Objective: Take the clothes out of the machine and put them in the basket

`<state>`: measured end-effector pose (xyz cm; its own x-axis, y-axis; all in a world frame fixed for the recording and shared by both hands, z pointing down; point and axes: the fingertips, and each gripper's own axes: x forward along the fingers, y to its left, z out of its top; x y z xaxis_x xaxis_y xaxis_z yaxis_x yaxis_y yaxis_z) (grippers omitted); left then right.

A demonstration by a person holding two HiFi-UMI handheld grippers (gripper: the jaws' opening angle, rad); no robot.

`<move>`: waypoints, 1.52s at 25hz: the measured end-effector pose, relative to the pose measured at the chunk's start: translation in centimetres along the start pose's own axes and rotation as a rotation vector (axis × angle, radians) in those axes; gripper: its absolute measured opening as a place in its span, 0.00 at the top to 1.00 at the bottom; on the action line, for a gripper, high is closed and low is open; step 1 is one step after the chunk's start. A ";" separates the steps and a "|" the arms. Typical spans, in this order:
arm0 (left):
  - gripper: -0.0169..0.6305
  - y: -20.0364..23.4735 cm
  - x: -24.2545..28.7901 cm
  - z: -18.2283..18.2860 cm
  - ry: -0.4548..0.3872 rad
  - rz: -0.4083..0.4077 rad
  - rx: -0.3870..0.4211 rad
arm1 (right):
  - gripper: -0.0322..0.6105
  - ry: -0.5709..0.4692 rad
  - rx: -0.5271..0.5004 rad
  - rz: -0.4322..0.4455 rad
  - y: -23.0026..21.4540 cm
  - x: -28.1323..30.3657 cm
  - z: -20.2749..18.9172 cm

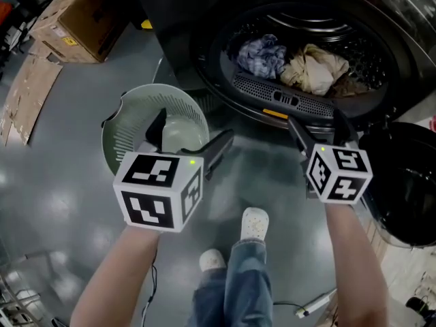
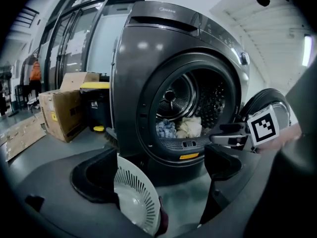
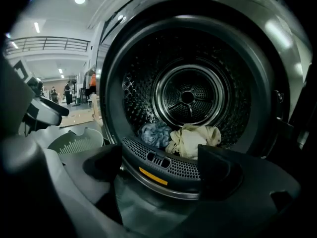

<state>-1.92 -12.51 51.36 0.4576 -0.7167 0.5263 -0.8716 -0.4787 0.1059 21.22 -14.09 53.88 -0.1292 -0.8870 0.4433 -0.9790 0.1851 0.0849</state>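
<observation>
The dark washing machine (image 1: 204,19) stands open. A blue checked cloth (image 1: 262,54) and a cream cloth (image 1: 315,67) lie side by side at the front of its drum (image 3: 188,95), also seen as the blue cloth (image 3: 154,134) and the cream cloth (image 3: 193,139). The pale green slatted basket (image 1: 129,131) sits on the floor left of the opening. My left gripper (image 1: 189,138) hangs open over the basket's right rim, its left jaw above the basket's inside. My right gripper (image 1: 320,128) is open and empty, just before the drum's lower lip (image 3: 163,165).
The machine's round door (image 1: 409,182) hangs open at the right, close to my right arm. A cardboard box (image 1: 78,19) and flattened cardboard (image 1: 24,94) lie at the far left. The person's shoes (image 1: 253,223) stand on the grey floor below the grippers.
</observation>
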 end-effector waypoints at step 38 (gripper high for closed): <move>0.13 -0.5 7.4 2.7 -0.039 -0.011 0.143 | 0.13 0.456 -0.026 -0.128 -12.4 21.1 -3.8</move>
<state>2.36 -18.94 52.89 0.4759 -0.7288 0.4923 -0.8337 -0.5521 -0.0114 31.22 -33.52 65.60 0.0802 -0.6282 0.7739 -0.9775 0.1024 0.1844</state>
